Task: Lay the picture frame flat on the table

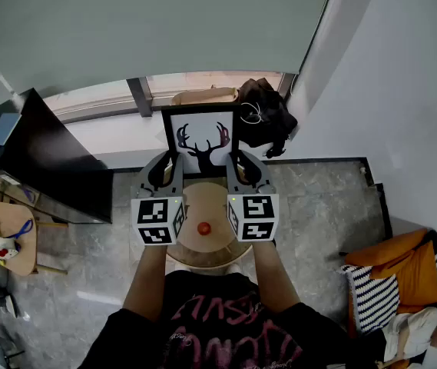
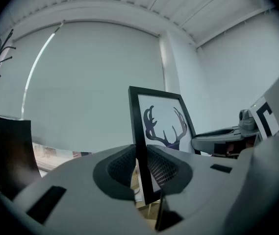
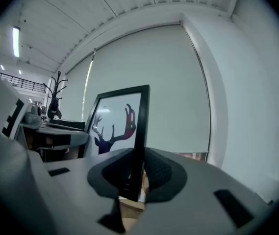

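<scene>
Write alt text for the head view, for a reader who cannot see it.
A black picture frame with an antlered deer print stands upright, its side edges clamped by the left gripper and the right gripper. Nearer the person is a small round wooden table carrying a small red object.

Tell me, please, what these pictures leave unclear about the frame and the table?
- Picture frame bottom edge, both gripper views: the jaws cover it, so contact with the table is unclear.
- Red object, head view: too small to identify.
- Frame's back, every view: faces away.
</scene>
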Motion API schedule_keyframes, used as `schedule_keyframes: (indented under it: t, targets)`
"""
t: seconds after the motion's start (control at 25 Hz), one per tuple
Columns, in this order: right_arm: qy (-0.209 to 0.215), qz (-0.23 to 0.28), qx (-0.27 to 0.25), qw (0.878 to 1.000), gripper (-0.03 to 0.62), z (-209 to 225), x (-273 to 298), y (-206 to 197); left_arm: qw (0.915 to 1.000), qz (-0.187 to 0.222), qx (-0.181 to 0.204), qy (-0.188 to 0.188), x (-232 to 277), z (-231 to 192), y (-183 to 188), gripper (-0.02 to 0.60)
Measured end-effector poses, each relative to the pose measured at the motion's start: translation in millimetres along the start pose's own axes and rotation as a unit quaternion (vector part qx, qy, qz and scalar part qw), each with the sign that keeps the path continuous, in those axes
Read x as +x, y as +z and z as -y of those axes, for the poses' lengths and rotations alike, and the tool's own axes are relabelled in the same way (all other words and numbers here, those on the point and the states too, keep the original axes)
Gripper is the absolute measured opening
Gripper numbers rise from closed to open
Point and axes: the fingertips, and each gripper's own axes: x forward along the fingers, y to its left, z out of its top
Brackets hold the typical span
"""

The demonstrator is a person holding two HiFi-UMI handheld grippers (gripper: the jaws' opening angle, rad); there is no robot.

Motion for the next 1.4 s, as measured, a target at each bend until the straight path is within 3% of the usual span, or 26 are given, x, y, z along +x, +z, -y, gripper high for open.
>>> schedule_keyframes:
  t: [0.76, 1.4]
  targets:
    - [0.015, -0.001, 0.01, 1.0, 0.081, -8, 7, -4, 1.0, -0.003, 0.005, 0.007, -2, -9, -2, 0.074]
    - [0.021, -0.053, 0.032, 0.998, 0.081, -9, 5, -52, 0.9988, -0.048, -0.002, 0.003, -4, -2, -46, 0.074]
